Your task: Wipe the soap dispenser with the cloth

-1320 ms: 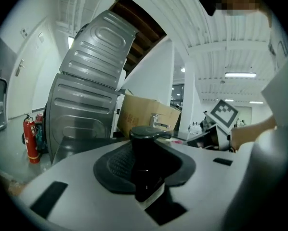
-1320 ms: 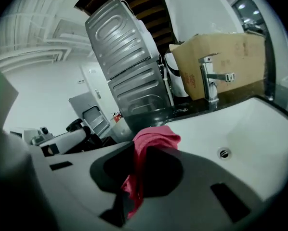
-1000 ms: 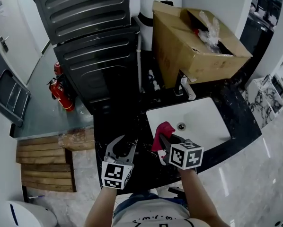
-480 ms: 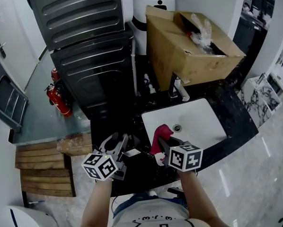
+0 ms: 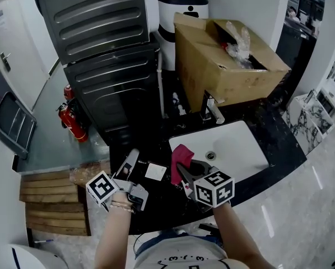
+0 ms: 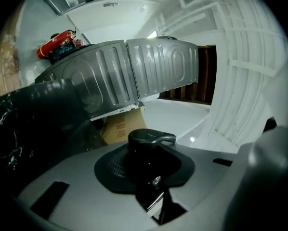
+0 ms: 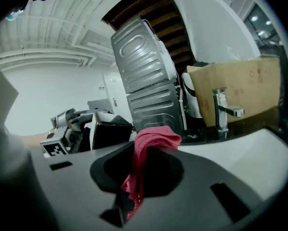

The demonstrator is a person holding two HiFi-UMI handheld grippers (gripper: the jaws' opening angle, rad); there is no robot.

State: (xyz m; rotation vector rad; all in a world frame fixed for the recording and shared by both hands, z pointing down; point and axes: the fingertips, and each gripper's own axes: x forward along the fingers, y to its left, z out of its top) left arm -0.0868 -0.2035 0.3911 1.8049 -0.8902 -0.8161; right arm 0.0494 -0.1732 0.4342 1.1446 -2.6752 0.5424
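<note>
Faucet (image 5: 211, 109) and box (image 5: 223, 66) stand behind left tongs (image 5: 135, 170) just closed on dispenser (image 6: 151, 141), right tongs (image 5: 185, 174) gripping cloth (image 5: 181, 156).

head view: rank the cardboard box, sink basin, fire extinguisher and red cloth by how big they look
1. cardboard box
2. sink basin
3. fire extinguisher and red cloth: they look about alike, and the extinguisher stands farther off on the floor, so I won't rank them
</note>
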